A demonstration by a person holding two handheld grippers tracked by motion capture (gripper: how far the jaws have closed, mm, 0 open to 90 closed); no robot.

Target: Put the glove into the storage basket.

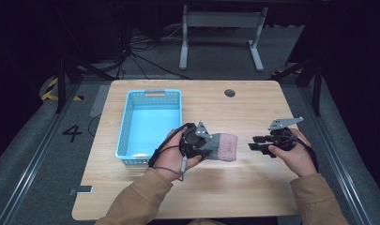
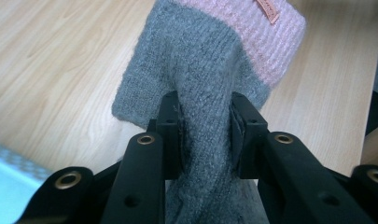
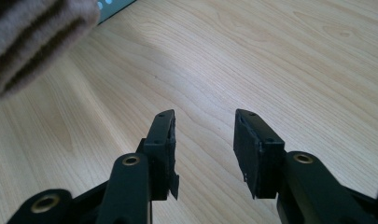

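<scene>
Left gripper [image 2: 204,128] pinches grey knitted sock [image 2: 200,84] with pink cuff, jaws pressed into grey part, sock above wooden table [image 1: 253,187], just right of light-blue plastic basket [image 1: 126,136]. Right gripper [image 3: 203,140] spread, nothing between jaws, near sock's cuff, over bare tabletop.

A light wooden counter [image 1: 253,187] is set on grey carpet [image 1: 19,154]; a white-legged desk frame [image 1: 220,28] and cables [image 1: 140,51] are seen behind.
</scene>
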